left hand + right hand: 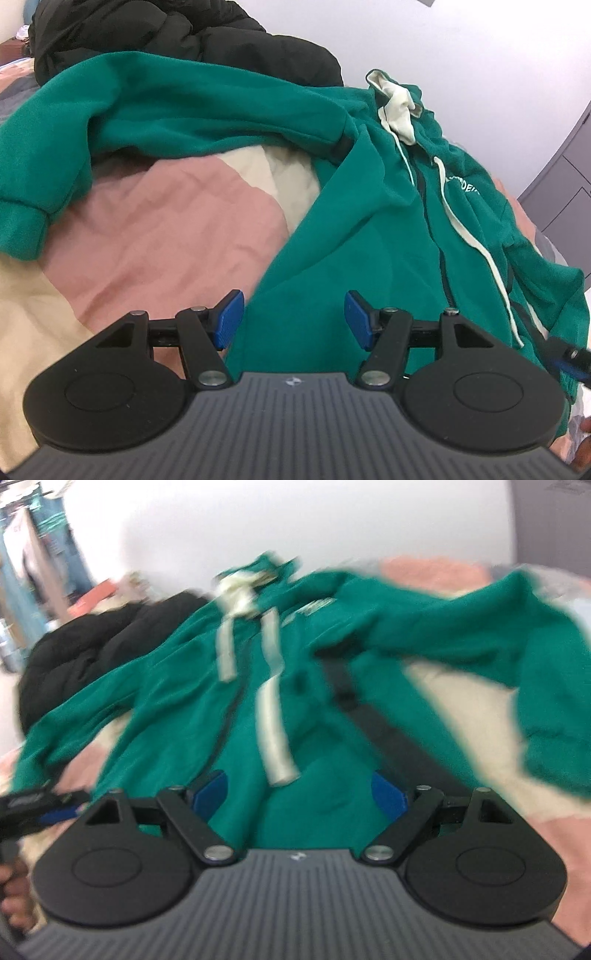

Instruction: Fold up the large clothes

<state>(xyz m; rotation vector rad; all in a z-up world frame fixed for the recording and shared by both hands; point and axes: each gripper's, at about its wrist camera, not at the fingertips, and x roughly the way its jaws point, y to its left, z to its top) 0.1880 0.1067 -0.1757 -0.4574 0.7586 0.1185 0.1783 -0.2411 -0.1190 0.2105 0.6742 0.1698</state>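
Green fleece — the hoodie lies spread front-up on the bed, zip closed, cream cords trailing down its chest, one sleeve flung out to the side. A black jacket is heaped behind it. My left gripper hangs over the hoodie's bottom edge, jaws apart, nothing between them. My right gripper — jaws wide, empty too — hangs over the lower front near the zip.
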